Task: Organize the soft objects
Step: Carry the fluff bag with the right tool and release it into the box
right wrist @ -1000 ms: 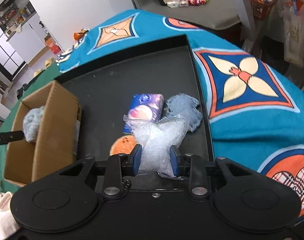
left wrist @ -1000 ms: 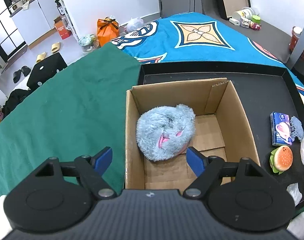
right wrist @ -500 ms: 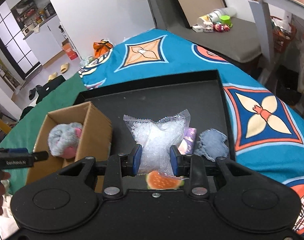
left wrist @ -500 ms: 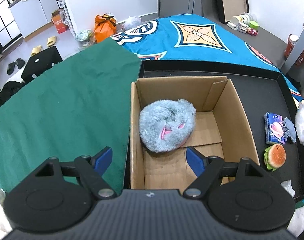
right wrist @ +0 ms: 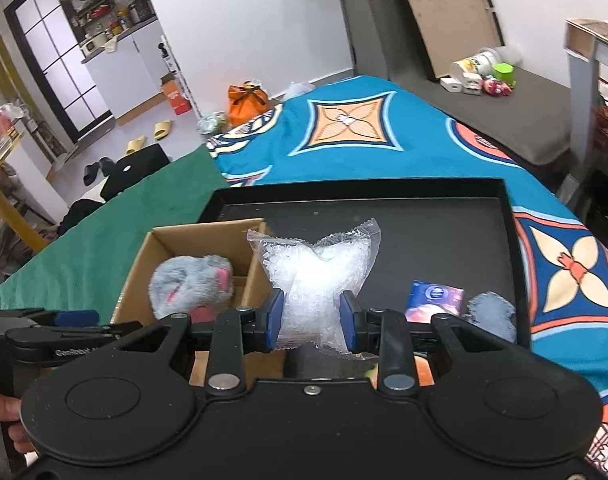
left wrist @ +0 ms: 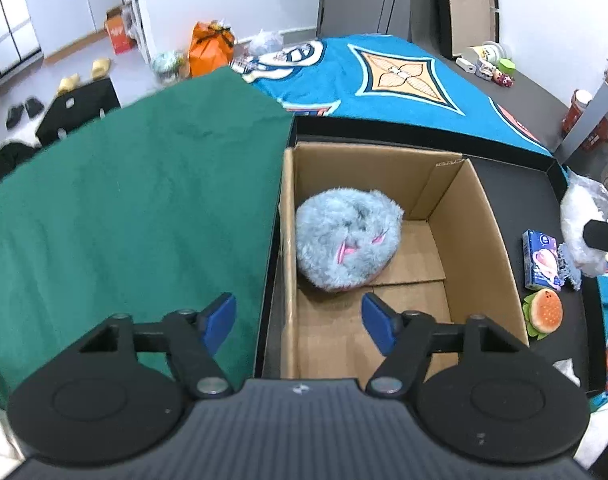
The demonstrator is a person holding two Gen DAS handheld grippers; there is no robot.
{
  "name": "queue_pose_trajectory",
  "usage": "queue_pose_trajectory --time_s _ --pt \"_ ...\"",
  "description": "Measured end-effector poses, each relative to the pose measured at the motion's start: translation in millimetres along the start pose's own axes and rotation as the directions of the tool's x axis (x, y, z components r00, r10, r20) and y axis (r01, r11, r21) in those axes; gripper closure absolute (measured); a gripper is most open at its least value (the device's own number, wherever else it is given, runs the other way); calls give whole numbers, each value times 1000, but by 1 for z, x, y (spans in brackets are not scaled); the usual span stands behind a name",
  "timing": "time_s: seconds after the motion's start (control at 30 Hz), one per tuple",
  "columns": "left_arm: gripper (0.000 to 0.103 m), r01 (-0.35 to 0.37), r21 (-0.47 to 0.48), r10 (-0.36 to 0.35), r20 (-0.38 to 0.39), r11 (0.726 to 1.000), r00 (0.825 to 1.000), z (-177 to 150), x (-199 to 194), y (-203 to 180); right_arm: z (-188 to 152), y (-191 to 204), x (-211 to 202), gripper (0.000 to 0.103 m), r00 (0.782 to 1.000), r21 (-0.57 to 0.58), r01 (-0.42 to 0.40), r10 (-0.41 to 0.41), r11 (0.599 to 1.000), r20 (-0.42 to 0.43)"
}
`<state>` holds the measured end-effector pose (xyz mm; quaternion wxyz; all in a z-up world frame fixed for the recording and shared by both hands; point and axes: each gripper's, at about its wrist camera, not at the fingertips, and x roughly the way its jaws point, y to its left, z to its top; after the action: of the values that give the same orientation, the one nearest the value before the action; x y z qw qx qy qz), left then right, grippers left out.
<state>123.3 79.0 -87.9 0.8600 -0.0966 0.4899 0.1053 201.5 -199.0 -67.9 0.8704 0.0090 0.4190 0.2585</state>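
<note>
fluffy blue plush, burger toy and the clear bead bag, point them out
fluffy blue plush (left wrist: pixel 350 240), left wrist view, middle of its fur
burger toy (left wrist: pixel 544 312), left wrist view, orange bun top
clear bead bag (right wrist: pixel 318 276), right wrist view, bulging middle

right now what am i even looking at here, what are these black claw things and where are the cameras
No robot: a person holds a hand-held gripper in each hand, each with a camera looking along its two blue-padded fingers.

The left hand-held gripper is open and empty, above a cardboard box holding a fluffy grey plush.

The right hand-held gripper is shut on a clear bag of beads.

The box stands in a black tray. Beside it lie a tissue pack, a burger toy and a grey fuzzy item.
</note>
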Motion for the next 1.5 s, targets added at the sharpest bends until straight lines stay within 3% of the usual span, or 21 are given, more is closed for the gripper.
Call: queue_pose_trajectory --time_s 0.27,0.6,1.0,1.13,1.27,1.5 --pt "56 68 -71 -72 -55 995 996 -8 5 17 3 32 5 73 999 -43 -31 32 999 4" --pt "89 109 -115 -122 -118 987 985 -24 15 28 12 68 16 73 998 -82 -55 57 995 22" --pt "90 112 -138 -125 -86 984 988 -23 17 39 19 93 39 71 998 -138 -48 52 989 22" --pt "88 118 -140 -130 -81 983 988 -23 16 41 15 90 45 47 1000 -122 -20 21 992 8" --pt "88 109 -138 -122 -91 984 988 -23 15 38 9 86 38 41 1000 -131 -6 10 991 27" --pt "85 83 -71 -88 -70 994 994 -17 7 24 -11 52 22 34 998 -49 62 -62 997 -4"
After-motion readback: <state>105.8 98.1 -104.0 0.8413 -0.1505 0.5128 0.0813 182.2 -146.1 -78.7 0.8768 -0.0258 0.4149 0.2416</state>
